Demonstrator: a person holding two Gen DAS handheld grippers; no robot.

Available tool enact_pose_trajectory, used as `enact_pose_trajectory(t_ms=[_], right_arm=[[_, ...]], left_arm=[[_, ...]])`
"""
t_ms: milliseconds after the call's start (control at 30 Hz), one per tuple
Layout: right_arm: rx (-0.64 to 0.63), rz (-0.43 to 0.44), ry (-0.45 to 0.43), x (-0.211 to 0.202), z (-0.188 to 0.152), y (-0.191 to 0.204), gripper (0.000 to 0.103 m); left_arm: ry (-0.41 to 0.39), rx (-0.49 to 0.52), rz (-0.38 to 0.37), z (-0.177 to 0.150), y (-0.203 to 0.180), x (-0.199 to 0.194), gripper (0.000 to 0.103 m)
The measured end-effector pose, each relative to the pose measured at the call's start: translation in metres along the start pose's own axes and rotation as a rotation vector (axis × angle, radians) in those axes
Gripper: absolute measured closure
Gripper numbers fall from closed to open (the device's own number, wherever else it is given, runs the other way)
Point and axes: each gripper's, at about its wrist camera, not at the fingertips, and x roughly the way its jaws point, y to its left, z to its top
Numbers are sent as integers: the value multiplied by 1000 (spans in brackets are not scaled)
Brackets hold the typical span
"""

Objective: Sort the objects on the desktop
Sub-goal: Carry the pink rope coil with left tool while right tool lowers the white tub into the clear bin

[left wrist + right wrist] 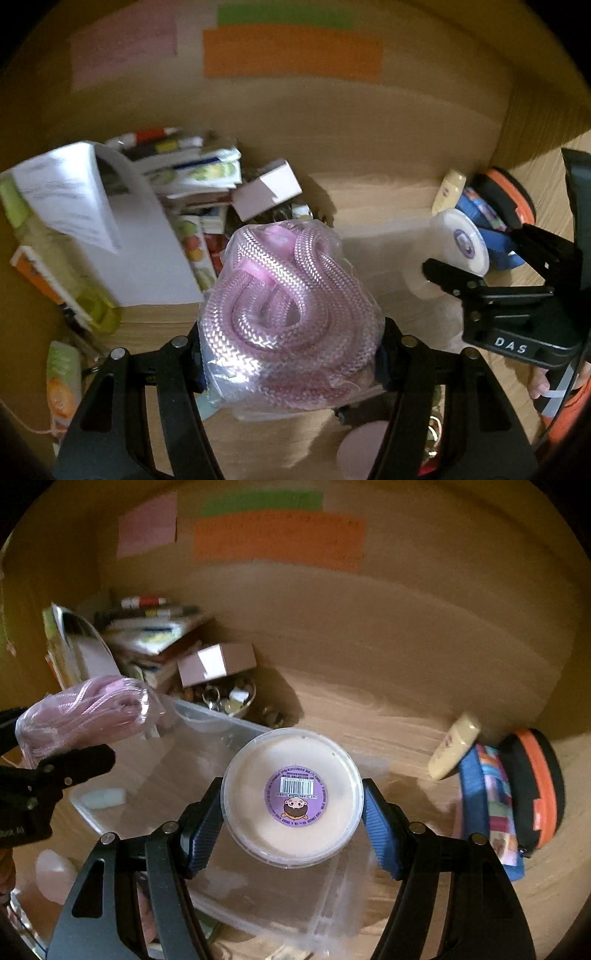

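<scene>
My left gripper is shut on a clear bag of coiled pink braided cord and holds it above the wooden desk. The same bag shows in the right wrist view at the left, with the left gripper's black finger below it. My right gripper is shut on a round white tub with a purple barcode sticker, held over a clear plastic bin. In the left wrist view the right gripper and the tub are at the right.
A heap of books, papers and markers and a small pink box lie at the back left, near a bowl of trinkets. An orange-black case, a colourful pouch and a cream bottle sit at the right. Cardboard walls carry coloured labels.
</scene>
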Motion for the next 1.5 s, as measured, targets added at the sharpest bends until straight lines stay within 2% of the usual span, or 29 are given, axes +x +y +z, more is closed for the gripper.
enact_pose_trajectory(t_ms=[233, 533, 733, 1133, 1500], right_arm=[[-36, 6, 86, 32, -1, 0, 36], [-82, 6, 190, 56, -4, 3, 36], [-109, -1, 201, 57, -3, 8, 36], [-150, -53, 195, 59, 2, 20, 35], [-157, -75, 143, 30, 1, 23, 34]], left_arm=[[75, 35, -11, 3, -1, 37, 39], [149, 81, -26, 2, -8, 63, 39], [178, 101, -22, -1, -9, 74, 39], [172, 123, -4, -3, -12, 70, 39], [109, 151, -1, 2, -13, 48, 33]])
